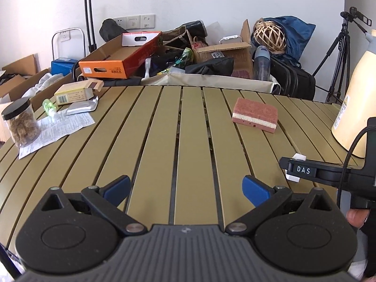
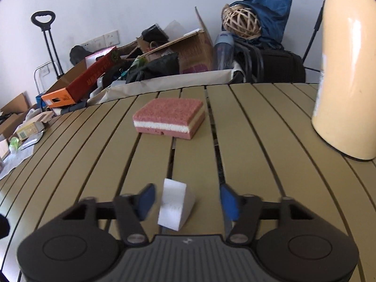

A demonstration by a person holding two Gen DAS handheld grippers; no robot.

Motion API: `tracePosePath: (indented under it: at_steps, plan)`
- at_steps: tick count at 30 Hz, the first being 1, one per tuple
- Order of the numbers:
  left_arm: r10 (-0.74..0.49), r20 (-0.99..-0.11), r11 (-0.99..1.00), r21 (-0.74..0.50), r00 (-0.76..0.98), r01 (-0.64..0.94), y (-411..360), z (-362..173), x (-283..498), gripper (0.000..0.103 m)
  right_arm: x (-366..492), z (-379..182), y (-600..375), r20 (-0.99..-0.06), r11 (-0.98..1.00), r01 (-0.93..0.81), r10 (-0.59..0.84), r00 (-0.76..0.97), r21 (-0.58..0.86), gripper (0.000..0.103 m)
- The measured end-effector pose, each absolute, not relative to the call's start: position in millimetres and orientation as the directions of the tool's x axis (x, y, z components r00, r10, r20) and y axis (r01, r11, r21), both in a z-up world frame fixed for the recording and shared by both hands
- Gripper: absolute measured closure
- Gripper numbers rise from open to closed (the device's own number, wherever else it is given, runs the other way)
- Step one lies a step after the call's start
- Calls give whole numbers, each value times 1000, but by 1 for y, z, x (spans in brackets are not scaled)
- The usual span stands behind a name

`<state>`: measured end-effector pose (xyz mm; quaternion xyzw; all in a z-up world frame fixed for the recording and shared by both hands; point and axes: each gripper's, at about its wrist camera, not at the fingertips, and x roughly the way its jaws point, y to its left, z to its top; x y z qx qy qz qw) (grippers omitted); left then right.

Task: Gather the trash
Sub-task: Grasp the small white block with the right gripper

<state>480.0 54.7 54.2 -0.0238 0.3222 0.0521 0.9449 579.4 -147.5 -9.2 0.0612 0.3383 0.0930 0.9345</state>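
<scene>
A folded white paper scrap (image 2: 175, 208) lies on the slatted table between the blue pads of my right gripper (image 2: 188, 202). The jaws stand open around it, apart from it. In the left wrist view the scrap (image 1: 296, 167) shows behind the right gripper's black finger (image 1: 303, 169). My left gripper (image 1: 186, 189) is open and empty over the table's near middle. At the far left lie a printed leaflet (image 1: 60, 128), a silver foil packet (image 1: 82, 108), a small green bottle (image 1: 49, 107) and a yellow carton (image 1: 74, 95).
A pink sponge (image 2: 169, 121) lies mid-table. A tall cream jug (image 2: 345, 75) stands at the right. A clear jar with a black lid (image 1: 20, 122) stands at the left edge. Boxes, bags and a tripod (image 1: 340, 56) crowd the floor behind the table.
</scene>
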Motion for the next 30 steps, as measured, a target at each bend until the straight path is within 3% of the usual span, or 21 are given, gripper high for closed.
tracePosePath:
  at_steps: [1,4,11,23,30]
  plan:
    - [81,-611,994,-10,788,-110,54,54,482,0,581,-10,-148,-622,972,-144,231,748,187,79]
    - [77,-610,995,-5,788,-101,49,54,488,0,579,-9,-148,-616,969,-163,244,749,186,84]
    - [52,-612,997,-8,789,-72,35,57,511,0,571,3,-169,-549,971,-144,227,805,190,85]
    - [-10,-583,998,42,813,43,-21,72,593,0,568,12,-271,-454,955,43,100,885,294,85]
    - [-25,-620,996,54,785,74,-45,54,656,0,563,13,-327,-409,931,117,37,912,345,85]
